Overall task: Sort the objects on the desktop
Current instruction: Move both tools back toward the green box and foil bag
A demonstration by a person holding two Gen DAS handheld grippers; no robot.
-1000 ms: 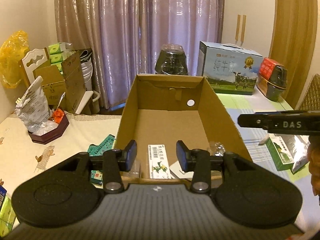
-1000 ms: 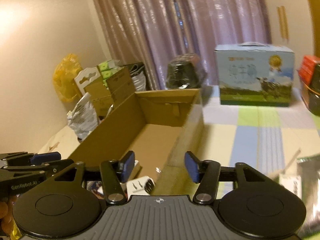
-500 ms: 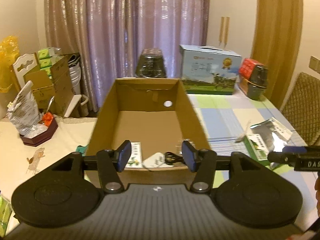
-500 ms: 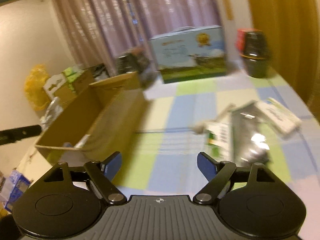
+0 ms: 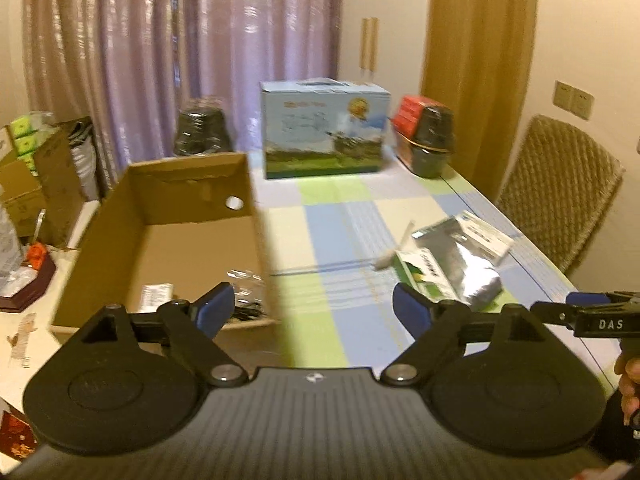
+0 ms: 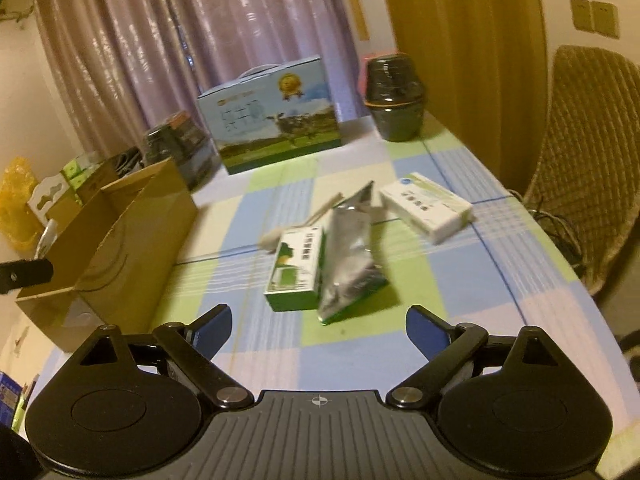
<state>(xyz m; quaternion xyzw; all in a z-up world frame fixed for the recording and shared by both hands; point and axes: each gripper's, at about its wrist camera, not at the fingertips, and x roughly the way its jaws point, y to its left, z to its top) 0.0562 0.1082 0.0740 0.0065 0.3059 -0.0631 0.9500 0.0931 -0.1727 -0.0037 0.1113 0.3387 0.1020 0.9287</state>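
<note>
Three packets, a green box (image 6: pixel 294 270), a foil pouch (image 6: pixel 352 256) and a white box (image 6: pixel 426 204), are left on the checked tablecloth (image 6: pixel 460 280), judged next for the cardboard box (image 6: pixel 132 236) beside them. Nothing is held: the right gripper (image 6: pixel 318 326) and left gripper (image 5: pixel 312 306) are being opened wide.
</note>
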